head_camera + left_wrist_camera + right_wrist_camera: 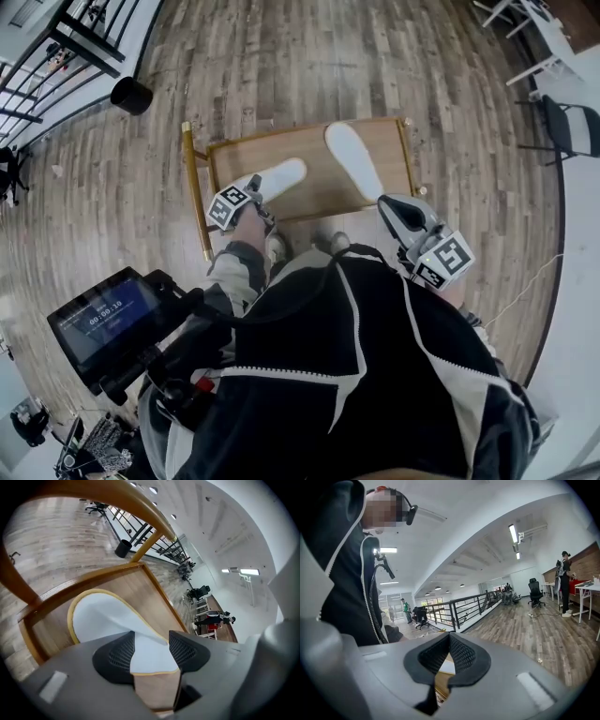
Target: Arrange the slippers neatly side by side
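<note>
Two white slippers are being kept on a low wooden table (312, 199) with a raised rim, and they are not lying parallel. The left slipper (284, 174) (107, 615) is lying slantwise at the near left of the tabletop, its far end turned toward the right. The right slipper (354, 159) is lying at the far right, slanted the other way. The two are being kept apart, with bare wood showing between them.

The left gripper (256, 187) (151, 651) is being held down over the near end of the left slipper. Its jaws are being held wide apart, with that end of the slipper lying between them. No squeeze by the pads is being shown.

The right gripper (389, 205) (449, 642) is being held at the near right edge of the table, just beside the right slipper's near end. Its jaws are being kept closed together, and nothing is being gripped by them.
</note>
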`<state>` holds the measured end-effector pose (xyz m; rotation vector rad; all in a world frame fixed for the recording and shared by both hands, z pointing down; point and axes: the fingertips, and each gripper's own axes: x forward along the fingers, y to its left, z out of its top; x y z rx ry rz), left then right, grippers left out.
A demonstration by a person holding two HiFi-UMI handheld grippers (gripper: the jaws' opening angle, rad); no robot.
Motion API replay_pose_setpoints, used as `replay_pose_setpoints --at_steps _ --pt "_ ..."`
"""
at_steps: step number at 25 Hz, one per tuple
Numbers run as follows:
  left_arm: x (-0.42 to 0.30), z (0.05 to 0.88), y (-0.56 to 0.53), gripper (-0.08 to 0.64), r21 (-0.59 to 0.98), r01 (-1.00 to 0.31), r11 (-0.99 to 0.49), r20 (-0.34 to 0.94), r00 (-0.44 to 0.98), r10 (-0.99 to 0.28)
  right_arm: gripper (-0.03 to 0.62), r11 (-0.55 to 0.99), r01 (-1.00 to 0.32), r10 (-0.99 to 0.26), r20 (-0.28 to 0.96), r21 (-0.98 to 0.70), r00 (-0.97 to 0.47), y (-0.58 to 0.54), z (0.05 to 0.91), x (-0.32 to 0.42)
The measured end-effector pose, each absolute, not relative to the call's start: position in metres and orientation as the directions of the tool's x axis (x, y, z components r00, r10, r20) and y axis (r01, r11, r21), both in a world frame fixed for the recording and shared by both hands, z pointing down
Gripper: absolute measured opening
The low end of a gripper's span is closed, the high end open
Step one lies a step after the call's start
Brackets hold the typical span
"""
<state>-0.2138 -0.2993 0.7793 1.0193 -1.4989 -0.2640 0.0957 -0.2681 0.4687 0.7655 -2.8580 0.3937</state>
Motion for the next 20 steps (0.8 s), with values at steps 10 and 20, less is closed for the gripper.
replay_pose_setpoints --at_steps 10,20 --pt "-0.230 0.799 -0.282 0.067 0.642 -0.465 0.609 0.724 0.107 -0.682 0.005 0.818 -0.538 -0.498 0.217 -0.203 -0.839 -0.244 0.479 0.099" --pt "-0.226 0.783 -0.292 0.034 0.651 -0.477 0.590 0.708 0.103 -0.698 0.005 0.824 -0.527 -0.489 0.209 -0.207 -0.847 -0.250 0.472 0.099"
